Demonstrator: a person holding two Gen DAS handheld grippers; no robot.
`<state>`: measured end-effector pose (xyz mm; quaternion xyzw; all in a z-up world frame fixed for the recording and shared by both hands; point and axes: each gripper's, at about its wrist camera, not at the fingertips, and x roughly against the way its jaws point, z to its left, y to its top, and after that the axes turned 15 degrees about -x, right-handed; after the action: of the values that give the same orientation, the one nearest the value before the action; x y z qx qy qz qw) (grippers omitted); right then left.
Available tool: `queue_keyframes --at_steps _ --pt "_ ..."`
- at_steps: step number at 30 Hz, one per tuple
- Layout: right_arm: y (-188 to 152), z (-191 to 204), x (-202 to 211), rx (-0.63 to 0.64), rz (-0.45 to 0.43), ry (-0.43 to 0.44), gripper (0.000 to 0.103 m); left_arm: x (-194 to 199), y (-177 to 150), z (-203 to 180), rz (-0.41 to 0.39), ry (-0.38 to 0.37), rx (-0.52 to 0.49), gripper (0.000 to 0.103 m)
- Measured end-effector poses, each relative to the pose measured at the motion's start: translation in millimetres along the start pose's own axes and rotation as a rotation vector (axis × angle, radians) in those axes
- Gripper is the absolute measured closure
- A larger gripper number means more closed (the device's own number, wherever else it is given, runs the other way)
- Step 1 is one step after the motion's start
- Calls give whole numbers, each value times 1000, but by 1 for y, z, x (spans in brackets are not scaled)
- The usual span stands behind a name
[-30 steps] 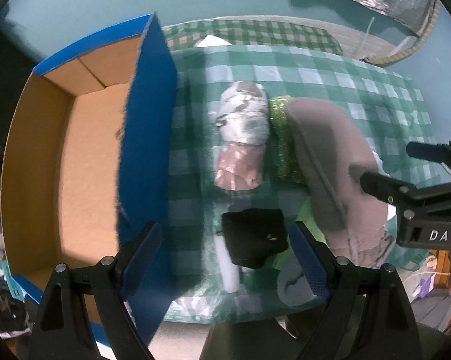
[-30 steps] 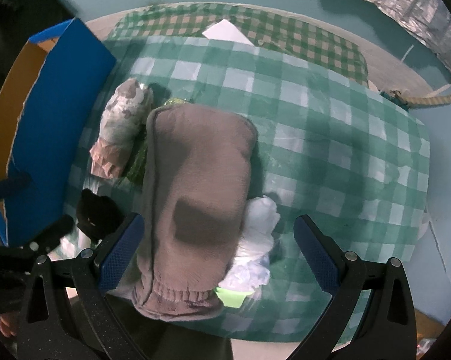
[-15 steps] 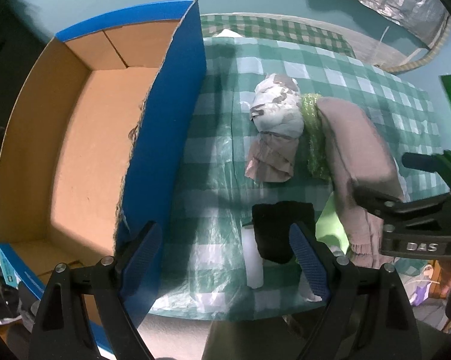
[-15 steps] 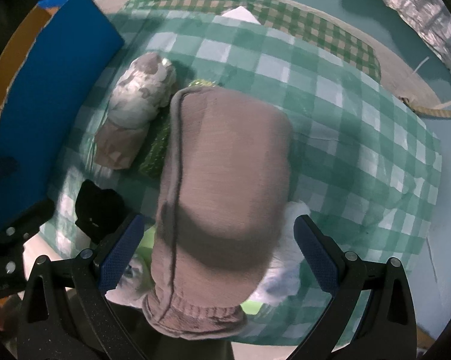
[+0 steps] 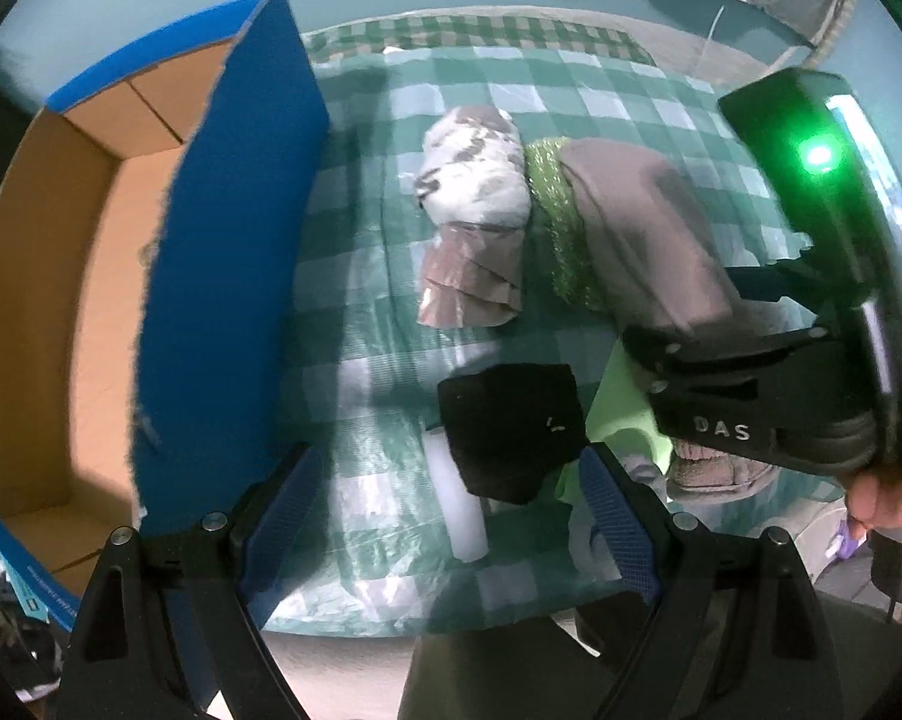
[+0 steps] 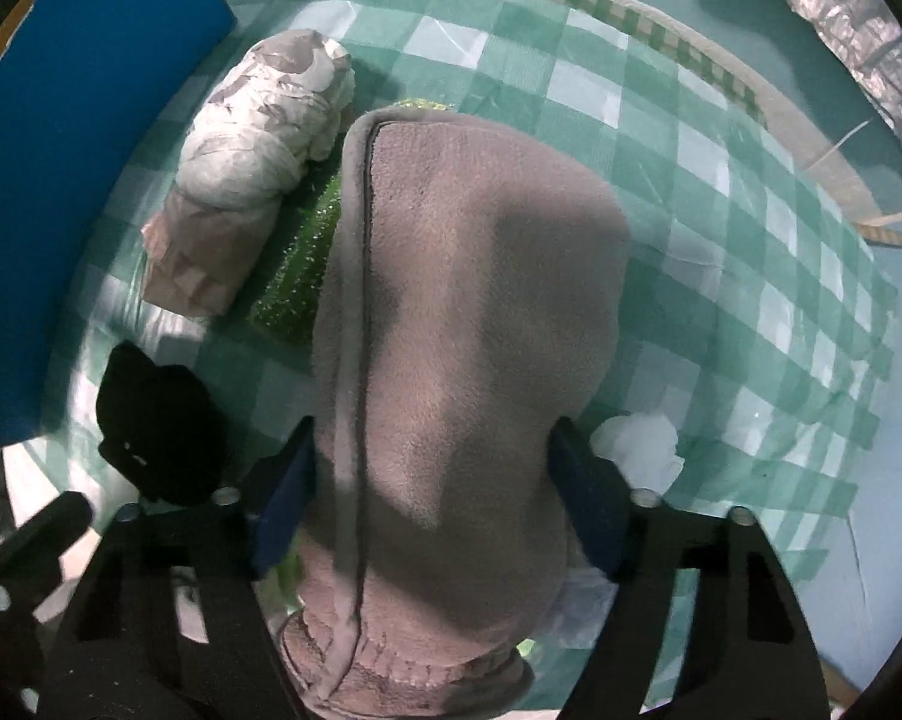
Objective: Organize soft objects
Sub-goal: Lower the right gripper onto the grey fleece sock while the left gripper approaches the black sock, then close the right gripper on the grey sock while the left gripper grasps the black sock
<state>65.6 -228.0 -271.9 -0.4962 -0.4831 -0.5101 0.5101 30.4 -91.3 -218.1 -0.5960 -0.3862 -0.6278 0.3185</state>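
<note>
We're over the grey fleece piece (image 6: 463, 324) w/ the right gripper (image 6: 433, 480), pointing down at it. Its jaws are closing, and the fleece sits between them: the blue pads (image 6: 286, 480) flank its near, narrower part, one each side, looking right at the cloth edges, though we can't tell if they press yet.

Key relation: the fleece's long axis runs near-to-far on the green checked tablecloth (image 6: 751, 240), i.e. along our line of sight, so the jaws span its short width. Good for a pinch across the waist; the far end and cuff end will likely droop on lifting.

The open cardboard box (image 5: 91, 300) w/ blue outer wall stands at the left. So the fleece lies to the right of the box, w/ the white-grey rolled bundle (image 5: 475, 174) and the glittery green cloth (image 5: 562, 228) between them; the green one touches the fleece's left edge and may drag along.

Left gripper (image 5: 445, 516) hangs released, nothing between its pads, over the near-left part of the cloth by the black item (image 5: 511, 426). It's nearer the box; the right one is nearer the fleece, so the carry would go leftward across the bundle.
</note>
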Motion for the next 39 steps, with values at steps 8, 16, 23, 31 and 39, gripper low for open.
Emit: queue_keyframes --at_steps 8,16,23,31,39 --pt "4 -29 12 -59 -5 120 72 -23 15 -5 47 -32 -6 15" --pt "-2 -54 33 -113 -30 221 72 -45 27 -15 89 -39 5 15" --pt "-16 -66 52 -152 -54 300 72 -59 30 -17 95 -46 27 34" --pt "-20 -75 70 -170 -74 334 72 -56 27 -24 63 -47 0 61" --pt "-26 -72 86 -129 -93 308 72 -43 27 -16 46 -41 -9 68"
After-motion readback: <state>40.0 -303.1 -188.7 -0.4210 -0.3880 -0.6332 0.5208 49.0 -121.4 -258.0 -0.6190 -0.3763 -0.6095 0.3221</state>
